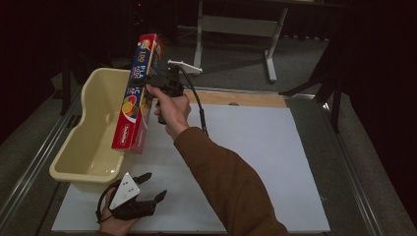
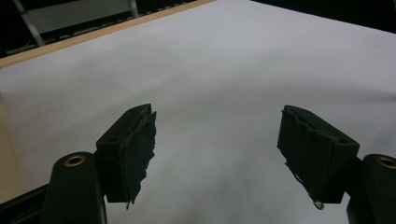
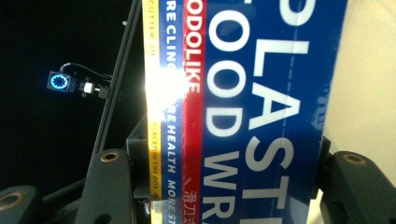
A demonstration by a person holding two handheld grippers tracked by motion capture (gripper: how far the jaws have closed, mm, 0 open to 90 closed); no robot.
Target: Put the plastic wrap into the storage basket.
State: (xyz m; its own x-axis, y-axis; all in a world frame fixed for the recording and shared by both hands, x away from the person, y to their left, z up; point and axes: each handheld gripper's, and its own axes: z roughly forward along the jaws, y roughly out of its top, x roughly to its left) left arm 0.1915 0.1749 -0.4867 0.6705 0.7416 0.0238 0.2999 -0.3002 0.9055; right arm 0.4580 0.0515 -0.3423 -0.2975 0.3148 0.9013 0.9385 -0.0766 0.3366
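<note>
Overhead, right gripper (image 1: pixel 156 82) clamps a long blue-and-red cardboard plastic-wrap box (image 1: pixel 137 93) at upper left, above the cream plastic tub (image 1: pixel 93 113).
Held near mid-length, the steeply tilted box might pivot or slip; left gripper (image 1: pixel 147 189), lower left, rests with jaws apart.

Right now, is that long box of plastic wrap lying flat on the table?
No: the right gripper holds the box up, tilted, over the yellow tub.

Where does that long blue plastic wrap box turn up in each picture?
High view: plastic wrap box upper left, tilted above the yellow tub, clamped by the right hand-held gripper.
Left gripper view: not there.
Right gripper view: fills the centre.
Shared landmark: white table sheet.
</note>
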